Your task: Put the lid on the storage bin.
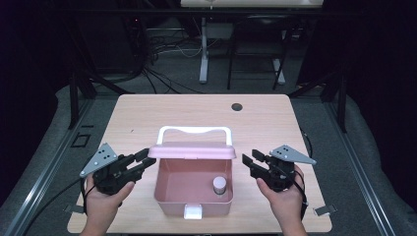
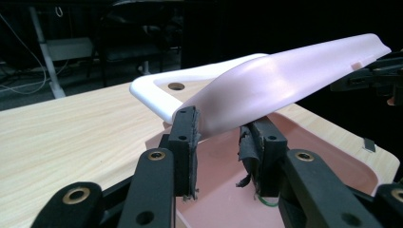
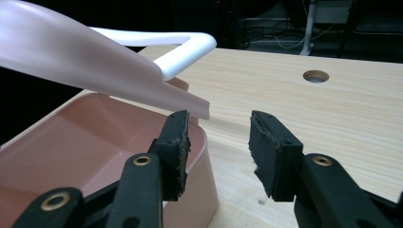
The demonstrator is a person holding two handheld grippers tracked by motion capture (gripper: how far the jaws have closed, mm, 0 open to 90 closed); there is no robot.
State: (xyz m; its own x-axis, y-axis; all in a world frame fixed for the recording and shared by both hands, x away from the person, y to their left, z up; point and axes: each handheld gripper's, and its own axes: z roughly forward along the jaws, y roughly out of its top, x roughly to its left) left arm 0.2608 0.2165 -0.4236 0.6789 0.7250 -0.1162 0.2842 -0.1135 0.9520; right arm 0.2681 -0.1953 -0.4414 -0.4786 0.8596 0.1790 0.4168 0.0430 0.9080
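A pink plastic box (image 1: 162, 194) stands in the middle of the table with its pink lid (image 1: 192, 152) raised and a white handle (image 1: 194, 130) behind it. Inside, at the right, sits a small grey-capped cylinder (image 1: 219, 185). My left gripper (image 1: 146, 160) is at the lid's left corner. In the left gripper view that corner of the lid (image 2: 285, 76) lies between the spread jaws of my left gripper (image 2: 221, 128), and I see a gap at the pads. My right gripper (image 1: 250, 160) is open beside the lid's right corner (image 3: 142, 80), with nothing between the jaws of my right gripper (image 3: 219, 130).
A white latch (image 1: 193, 212) hangs on the box's front wall. The wooden table (image 1: 147, 113) has a round cable hole (image 1: 237, 106) at the back right. Beyond the far edge are desk legs and cables on a dark floor.
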